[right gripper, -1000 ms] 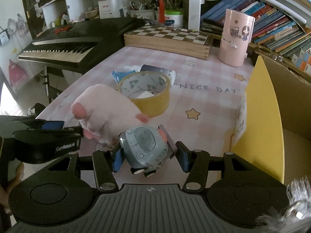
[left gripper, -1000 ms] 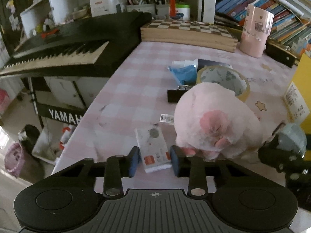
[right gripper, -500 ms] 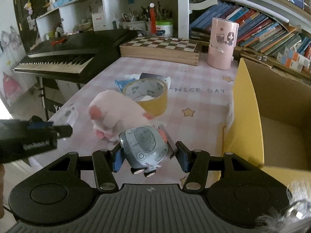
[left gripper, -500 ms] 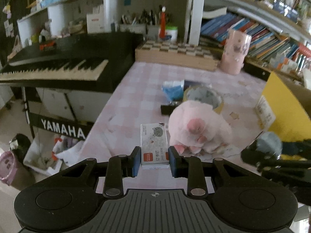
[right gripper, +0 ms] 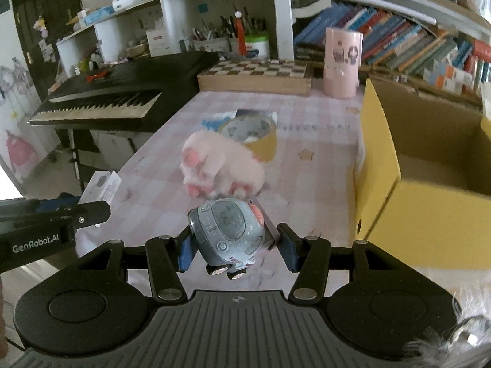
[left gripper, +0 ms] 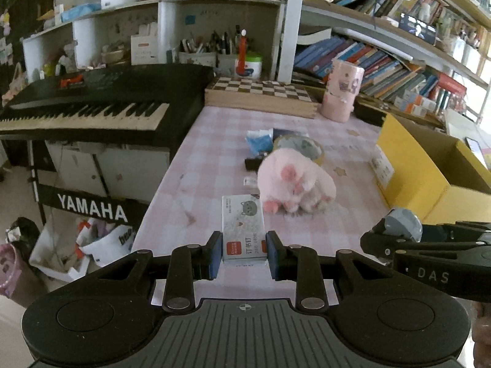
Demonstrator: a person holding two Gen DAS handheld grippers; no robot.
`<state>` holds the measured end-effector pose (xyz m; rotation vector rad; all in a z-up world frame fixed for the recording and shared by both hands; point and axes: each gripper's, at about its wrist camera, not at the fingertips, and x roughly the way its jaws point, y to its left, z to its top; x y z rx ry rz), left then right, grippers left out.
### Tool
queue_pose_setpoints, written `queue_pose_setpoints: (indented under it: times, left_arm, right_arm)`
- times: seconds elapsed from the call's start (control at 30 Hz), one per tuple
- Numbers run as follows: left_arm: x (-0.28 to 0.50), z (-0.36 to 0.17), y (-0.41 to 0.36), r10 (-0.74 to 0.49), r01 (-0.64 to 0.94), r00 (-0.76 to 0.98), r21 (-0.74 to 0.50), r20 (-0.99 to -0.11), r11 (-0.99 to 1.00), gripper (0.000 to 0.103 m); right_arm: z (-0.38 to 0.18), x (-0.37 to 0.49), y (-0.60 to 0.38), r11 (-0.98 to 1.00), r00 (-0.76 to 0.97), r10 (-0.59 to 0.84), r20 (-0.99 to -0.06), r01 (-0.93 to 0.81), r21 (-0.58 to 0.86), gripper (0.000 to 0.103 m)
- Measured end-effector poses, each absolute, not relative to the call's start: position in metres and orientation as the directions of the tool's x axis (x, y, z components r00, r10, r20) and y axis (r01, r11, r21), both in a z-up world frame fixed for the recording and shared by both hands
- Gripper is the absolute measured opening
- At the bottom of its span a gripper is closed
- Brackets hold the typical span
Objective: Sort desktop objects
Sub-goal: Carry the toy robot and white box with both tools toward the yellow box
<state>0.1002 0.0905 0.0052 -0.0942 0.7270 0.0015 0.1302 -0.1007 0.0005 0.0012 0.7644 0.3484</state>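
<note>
**Operator:** Starting at the left. My left claw (left gripper: 244, 256) is clamped on the staple box (left gripper: 244, 230), pads on its two long sides near the close end, the box lifted above the edge of the surface (left gripper: 214, 153). I judge it light and stiff, thin card, so the flat sides are the right place; squeeze harder and the walls may dent.

**Observer:** And further right?

**Operator:** The pink plush (left gripper: 294, 184) lies on the surface, touching the tape roll (left gripper: 302, 147) behind it. I expect it soft and light; it will squash, so I would take it across the body, not by a paw.

**Observer:** Your other hand?

**Operator:** My right claw (right gripper: 234, 247) is closed on the toy car (right gripper: 228, 230), gripped across its rounded flanks, wheels toward me. Hard, smooth plastic, I think, and curved, so it could slip or twist. The yellow box (right gripper: 380, 165) stands open just to the right, the likely drop for both.
</note>
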Motion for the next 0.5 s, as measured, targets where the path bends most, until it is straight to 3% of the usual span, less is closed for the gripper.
queue_pose_setpoints:
  times: [0.5]
  left_arm:
    - [0.047,0.01,0.088,-0.125,0.107,0.745,-0.068,-0.655,0.992,0.028]
  right_arm:
    - [-0.006,0.056,-0.1,0.97,0.681,0.24,-0.692,-0.196,0.144,0.052]
